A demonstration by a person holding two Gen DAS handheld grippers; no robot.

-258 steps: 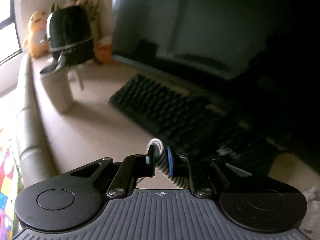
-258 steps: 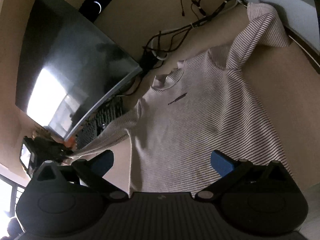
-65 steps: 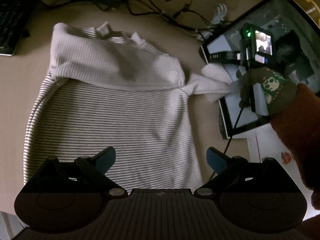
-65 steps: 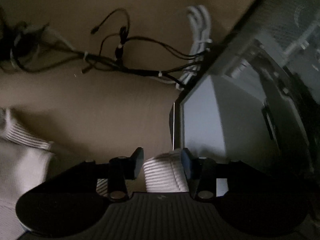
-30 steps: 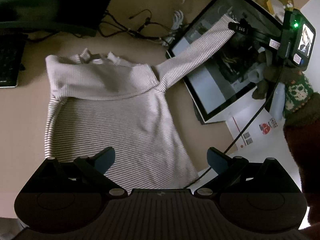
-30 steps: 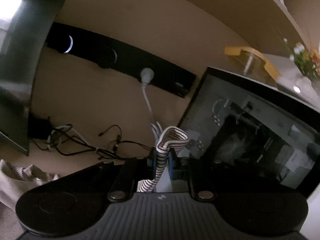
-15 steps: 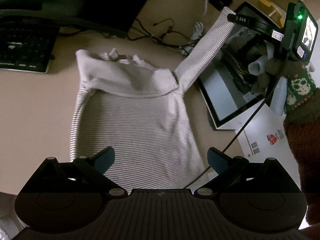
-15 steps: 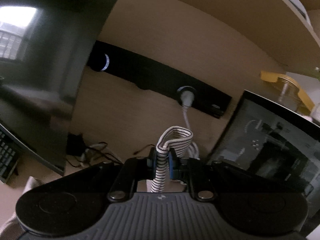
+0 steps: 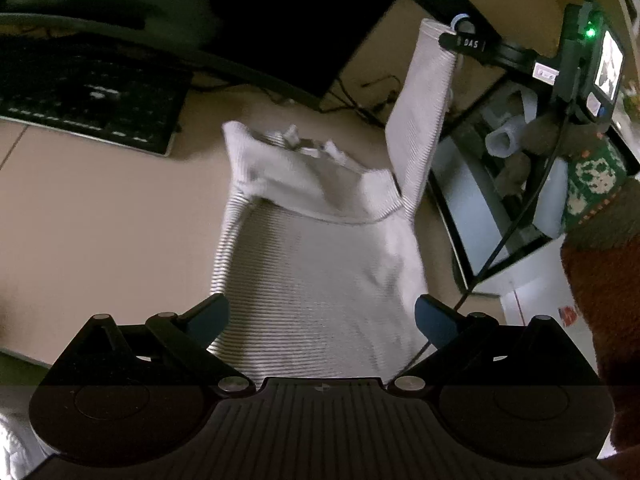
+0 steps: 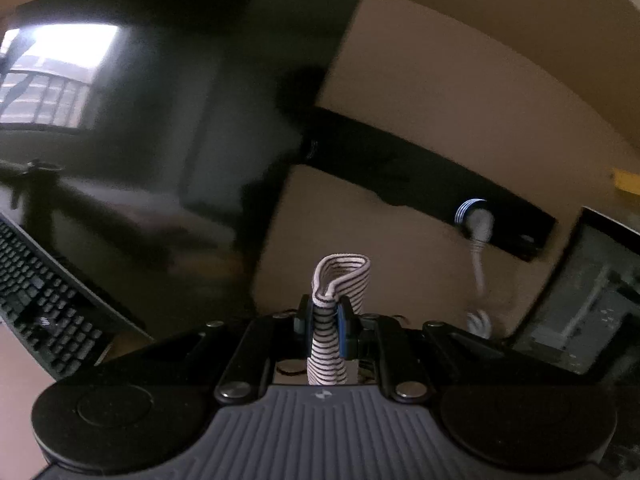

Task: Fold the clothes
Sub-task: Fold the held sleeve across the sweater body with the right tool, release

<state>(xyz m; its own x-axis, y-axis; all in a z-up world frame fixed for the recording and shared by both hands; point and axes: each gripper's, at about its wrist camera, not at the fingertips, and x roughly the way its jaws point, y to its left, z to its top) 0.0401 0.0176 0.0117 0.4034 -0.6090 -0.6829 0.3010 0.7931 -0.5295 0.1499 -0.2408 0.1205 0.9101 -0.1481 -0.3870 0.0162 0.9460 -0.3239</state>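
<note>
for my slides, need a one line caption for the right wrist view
Right gripper shut on the striped sleeve cuff, facing a dark monitor.

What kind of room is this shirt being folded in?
Probably a home computer desk: a keyboard and a dark monitor stand behind the striped shirt, with cables trailing along the wall.

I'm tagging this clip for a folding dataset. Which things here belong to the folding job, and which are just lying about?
Part of the job:
- striped shirt
- its sleeve, pinched in the right tongs
- left tongs, open above the shirt

Just lying about:
- keyboard
- monitor
- cables
- tablet
</note>
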